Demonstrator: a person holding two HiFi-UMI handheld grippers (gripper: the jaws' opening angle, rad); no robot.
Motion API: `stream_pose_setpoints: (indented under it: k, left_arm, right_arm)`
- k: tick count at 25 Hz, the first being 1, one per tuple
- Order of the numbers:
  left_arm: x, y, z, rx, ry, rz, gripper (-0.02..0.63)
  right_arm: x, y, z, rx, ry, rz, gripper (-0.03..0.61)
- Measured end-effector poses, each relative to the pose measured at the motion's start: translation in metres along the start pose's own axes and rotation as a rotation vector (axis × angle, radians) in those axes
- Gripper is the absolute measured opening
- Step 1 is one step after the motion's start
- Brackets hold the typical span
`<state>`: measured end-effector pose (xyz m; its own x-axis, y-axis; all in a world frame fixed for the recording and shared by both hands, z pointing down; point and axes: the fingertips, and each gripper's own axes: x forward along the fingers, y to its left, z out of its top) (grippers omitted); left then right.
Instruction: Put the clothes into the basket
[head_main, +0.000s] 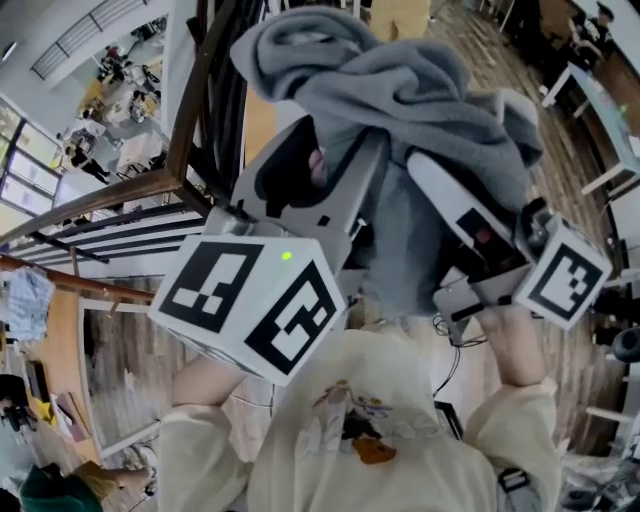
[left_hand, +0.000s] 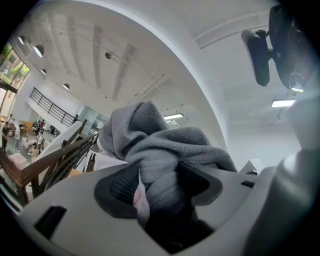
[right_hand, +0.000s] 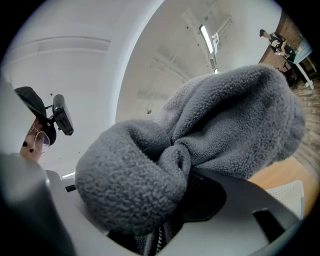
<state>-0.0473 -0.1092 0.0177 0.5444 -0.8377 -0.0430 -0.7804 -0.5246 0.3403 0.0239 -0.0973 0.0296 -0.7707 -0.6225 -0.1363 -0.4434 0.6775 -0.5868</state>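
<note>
Grey fleece garment hanging bunched in the air between both grippers, left gripper clamping tight on one fold, right gripper pinching a thick wad of it, wooden railing showing behind

We see a wooden railing, plank floor, white desks far right, white ceiling, strip light.

I see one grey fleece garment, thick and nubbly, bunched into a crumpled heap and held up in the air. One fold is pinched between the jaws of the left gripper, another in the right gripper. A zip shows in the right fold, a pale pinkish tag in the left.
</note>
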Motion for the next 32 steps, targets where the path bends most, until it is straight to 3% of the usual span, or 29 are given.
stream_pose_setpoints:
  k: [13,25,32]
  left_arm:
    - [0.023,-0.018,0.043,0.057,-0.079,-0.056,0.244]
    - [0.052,0.001,-0.001,0.03,0.002,-0.091,0.244]
    - [0.085,0.004,-0.022,0.033,-0.001,-0.088,0.244]
  right_arm:
    - [0.007,0.013,0.05,-0.082,-0.058,0.035,0.255]
    - [0.003,-0.036,0.028,-0.026,-0.089,-0.062,0.255]
    - [-0.001,-0.076,0.032,-0.001,-0.096,-0.066,0.255]
